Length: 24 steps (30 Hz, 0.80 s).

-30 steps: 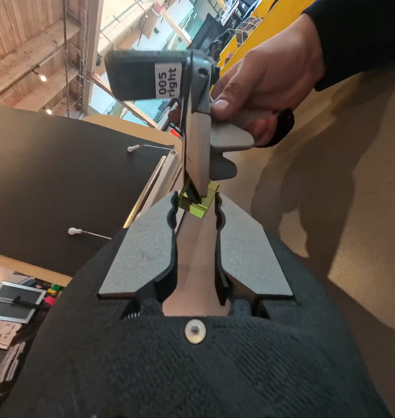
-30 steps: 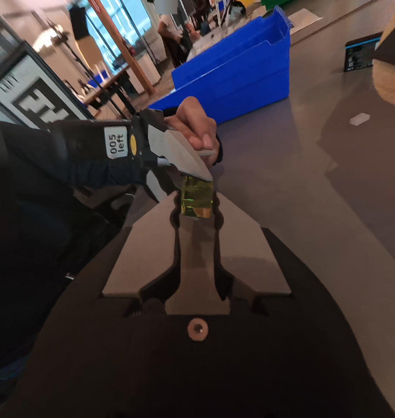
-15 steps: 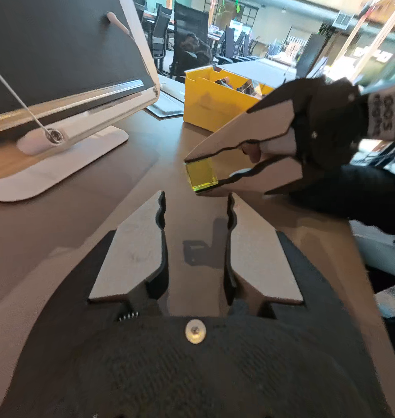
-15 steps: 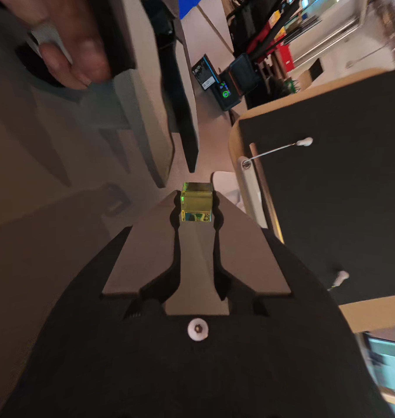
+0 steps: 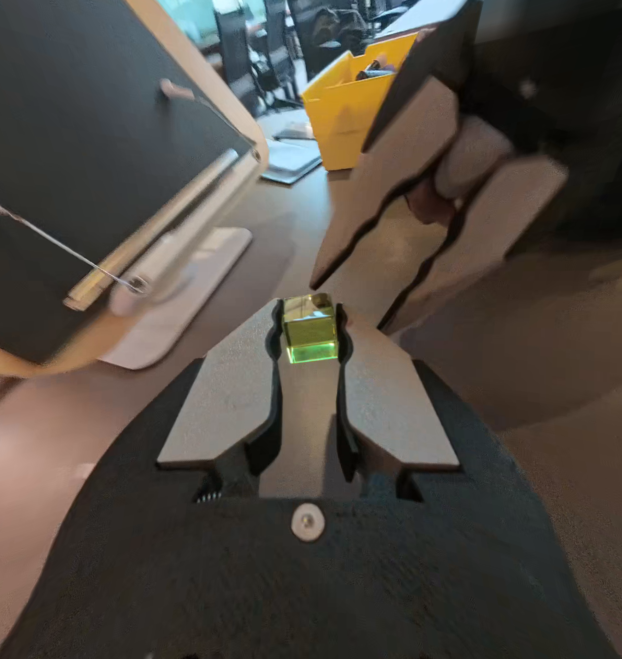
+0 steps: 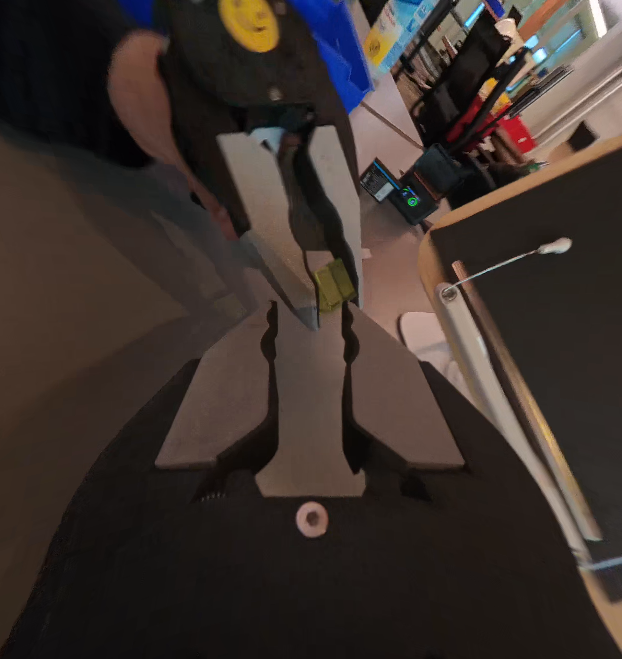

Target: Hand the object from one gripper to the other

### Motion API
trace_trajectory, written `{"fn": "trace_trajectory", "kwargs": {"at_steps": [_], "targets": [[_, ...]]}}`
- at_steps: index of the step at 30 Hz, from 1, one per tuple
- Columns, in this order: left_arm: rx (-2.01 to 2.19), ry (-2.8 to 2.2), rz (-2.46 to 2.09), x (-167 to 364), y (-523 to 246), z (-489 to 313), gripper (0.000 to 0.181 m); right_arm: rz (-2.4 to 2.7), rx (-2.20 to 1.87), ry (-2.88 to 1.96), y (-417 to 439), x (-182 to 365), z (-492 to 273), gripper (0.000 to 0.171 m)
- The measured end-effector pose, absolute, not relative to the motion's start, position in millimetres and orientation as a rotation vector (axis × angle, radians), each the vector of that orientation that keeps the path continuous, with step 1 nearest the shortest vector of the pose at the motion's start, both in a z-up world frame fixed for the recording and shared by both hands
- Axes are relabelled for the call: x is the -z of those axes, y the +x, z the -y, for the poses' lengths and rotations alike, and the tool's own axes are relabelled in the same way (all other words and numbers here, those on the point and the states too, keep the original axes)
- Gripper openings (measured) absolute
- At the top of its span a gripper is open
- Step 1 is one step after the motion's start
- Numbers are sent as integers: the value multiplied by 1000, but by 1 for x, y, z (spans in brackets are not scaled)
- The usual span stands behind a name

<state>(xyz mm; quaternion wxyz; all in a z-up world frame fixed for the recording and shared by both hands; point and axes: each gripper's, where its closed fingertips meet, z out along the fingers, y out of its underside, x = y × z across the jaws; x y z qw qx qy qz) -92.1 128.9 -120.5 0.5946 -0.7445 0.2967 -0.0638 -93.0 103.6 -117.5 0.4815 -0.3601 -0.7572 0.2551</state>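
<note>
A clear yellow-green cube [image 5: 309,328] sits clamped between the tips of my left gripper [image 5: 307,310], which is shut on it above the brown table. My right gripper [image 5: 348,306] shows in the left wrist view just beyond and to the right of the cube, with its jaws apart and empty. In the right wrist view my right gripper [image 6: 308,309] is open with nothing between its fingers. Just ahead of it, the left gripper [image 6: 332,311] points toward me with the cube [image 6: 332,289] held at its tips. A hand holds the left gripper.
A black board on a white stand [image 5: 88,124], with white-tipped pins, stands at the left. It also shows in the right wrist view [image 6: 569,321]. A yellow bin [image 5: 341,117] is behind. A blue bin [image 6: 338,53] and a black device with a green light [image 6: 411,201] lie farther off. Only a small space, under 4 cm, lies between the two pairs of fingers.
Half a second ago the right gripper held the cube and the left was open. Now the left gripper is shut on the cube and the right has opened and let go.
</note>
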Motion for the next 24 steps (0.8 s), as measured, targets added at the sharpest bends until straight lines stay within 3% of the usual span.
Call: {"fn": "trace_trajectory", "kwargs": {"at_steps": [6,9,13,19,24], "targets": [[-235,-1351,-984,94,-67,-109,27,1757,-1440,-1244,-82,95,-104,51],[-342,-1249,-1074,92,-56,-103,28,1704,-1848,-1285,-73,80,-96,43],[-385,-1192,-1068,85,-53,-101,28,1795,-2048,-1399,-70,95,-79,33],[-313,-1309,-1012,97,-59,-107,29,1810,-1916,-1411,-81,106,-79,25],[61,-1610,-751,107,-81,-121,41,1782,-1069,-1310,-86,125,-140,25]]}}
